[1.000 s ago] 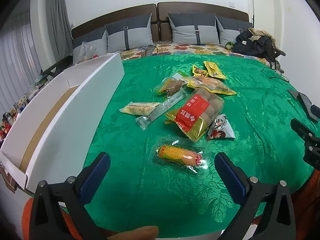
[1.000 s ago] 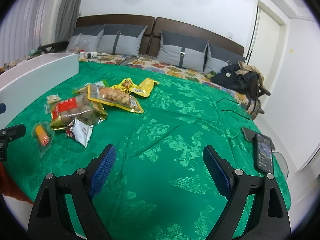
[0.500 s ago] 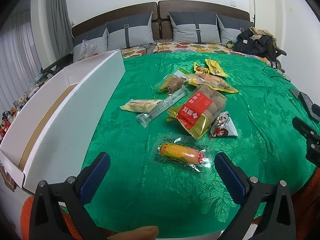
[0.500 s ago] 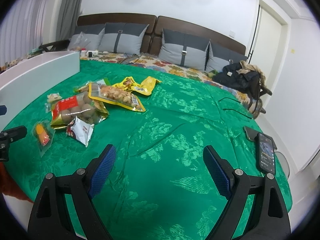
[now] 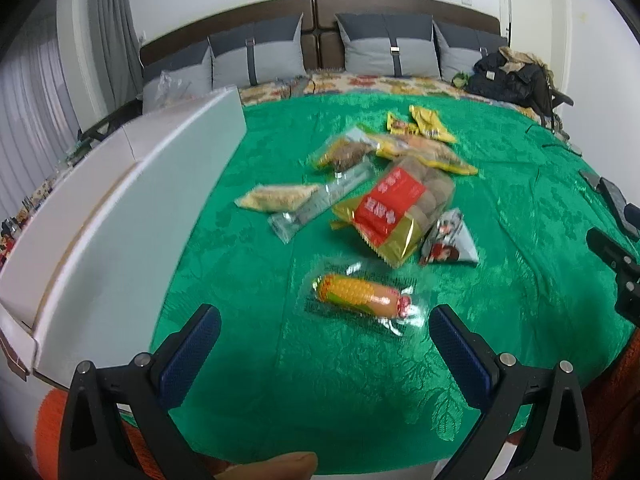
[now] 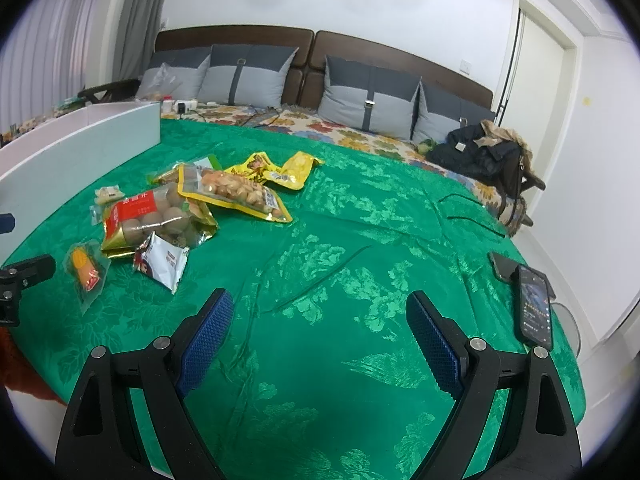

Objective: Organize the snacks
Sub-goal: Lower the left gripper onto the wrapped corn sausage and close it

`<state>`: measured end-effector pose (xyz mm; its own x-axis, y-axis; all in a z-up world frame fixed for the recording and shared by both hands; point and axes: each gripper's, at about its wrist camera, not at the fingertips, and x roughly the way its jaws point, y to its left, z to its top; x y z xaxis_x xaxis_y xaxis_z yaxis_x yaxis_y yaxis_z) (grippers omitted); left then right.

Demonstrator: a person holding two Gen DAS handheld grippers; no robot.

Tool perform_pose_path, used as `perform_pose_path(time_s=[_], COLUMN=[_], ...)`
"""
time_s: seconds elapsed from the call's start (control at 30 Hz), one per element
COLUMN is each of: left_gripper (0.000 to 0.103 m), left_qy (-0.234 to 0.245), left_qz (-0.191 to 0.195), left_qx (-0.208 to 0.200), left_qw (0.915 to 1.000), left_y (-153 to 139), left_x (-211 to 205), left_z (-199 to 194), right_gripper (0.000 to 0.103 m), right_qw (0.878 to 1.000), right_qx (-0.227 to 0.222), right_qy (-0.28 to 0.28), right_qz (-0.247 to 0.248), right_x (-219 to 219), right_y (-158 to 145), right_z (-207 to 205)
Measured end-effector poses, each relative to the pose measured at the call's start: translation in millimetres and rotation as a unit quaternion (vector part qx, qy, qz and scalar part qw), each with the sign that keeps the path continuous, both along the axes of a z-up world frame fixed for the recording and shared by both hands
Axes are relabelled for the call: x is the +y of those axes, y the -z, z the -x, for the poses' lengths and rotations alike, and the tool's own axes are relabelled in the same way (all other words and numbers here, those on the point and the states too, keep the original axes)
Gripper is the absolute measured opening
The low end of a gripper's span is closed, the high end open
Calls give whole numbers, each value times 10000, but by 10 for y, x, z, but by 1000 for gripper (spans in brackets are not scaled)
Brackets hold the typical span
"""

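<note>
Hovering left tongs open, empty, near corn sausage pack on bed's green cover | right tongs open, idle | risk: slick film slips, pads snag cloth | white box left.

Green everywhere, with snack packs popping off it

The bedspread is bright green with a shiny leaf-and-flower weave. The corn pack is clear with yellow fading to orange and a red end, the big bag is gold with a red label, the nut pouch has yellow edges. The box is plain white, the pillows two-tone grey, and the gripper pads blue.
</note>
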<state>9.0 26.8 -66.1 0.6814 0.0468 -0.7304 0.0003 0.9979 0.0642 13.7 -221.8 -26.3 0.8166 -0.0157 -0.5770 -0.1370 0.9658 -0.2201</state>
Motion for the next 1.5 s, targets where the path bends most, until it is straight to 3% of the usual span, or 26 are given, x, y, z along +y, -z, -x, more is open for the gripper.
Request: perform_pose_path(time_s=[0.2, 0.37, 0.6, 0.67, 1.43, 1.5], left_gripper=[103, 103, 103, 103, 103, 103], left_qy=[-116, -204, -178, -159, 260, 341], left_qz=[266, 335, 492, 480, 388, 401], left_qx=[439, 708, 877, 874, 898, 1065], left_qw=[9986, 9967, 9948, 9949, 9949, 9929], left_y=[231, 398, 486, 492, 503, 491], left_x=[79, 116, 152, 148, 168, 208], left_z=[-148, -296, -343, -341, -303, -313], right_gripper=[91, 91, 91, 91, 93, 93], right_qw=[9992, 9932, 9844, 9824, 9878, 9879], right_qx=[362, 1073, 1587, 1618, 1124, 1111], right_qy=[77, 207, 400, 447, 592, 596], right_qz=[-132, -405, -649, -824, -903, -900], right_x=[-56, -159, -255, -305, -285, -278], right_y=[113, 366, 571, 602, 620, 621], right_z=[-102, -252, -333, -336, -251, -242])
